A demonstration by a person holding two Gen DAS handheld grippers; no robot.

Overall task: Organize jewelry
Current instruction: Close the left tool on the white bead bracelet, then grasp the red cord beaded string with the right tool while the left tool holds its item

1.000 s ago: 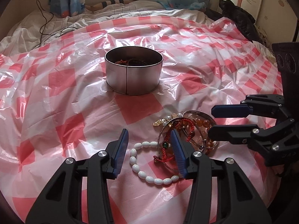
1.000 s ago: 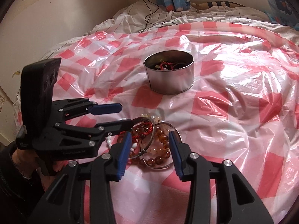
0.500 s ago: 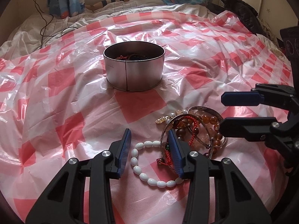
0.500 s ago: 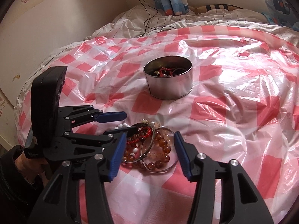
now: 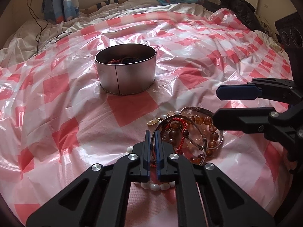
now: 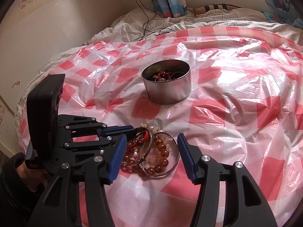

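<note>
Bed (image 5: 22, 43) carries everything, pale striped bedding showing along its far edge. Red-and-white checked plastic sheet (image 5: 66, 87) spread over most of it, heavily wrinkled. Round metal tin (image 5: 126, 75) stands upright mid-sheet (some cords and jewelry already inside). Toward the near edge, a heap of jewelry lies on the sheet: amber bead bracelet (image 6: 161, 151), metal bangles (image 6: 170, 172), red cord bracelet (image 5: 180, 132), white bead bracelet (image 5: 155, 186), all overlapping. Black cable (image 6: 145, 22) trails across the bedding at the far-left corner.

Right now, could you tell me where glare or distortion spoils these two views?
Right wrist view: sunlight blows out the red-and-white checked plastic sheet right of the round metal tin. Left wrist view: milder sheen on the sheet; fisheye bends both frames' edges.
</note>
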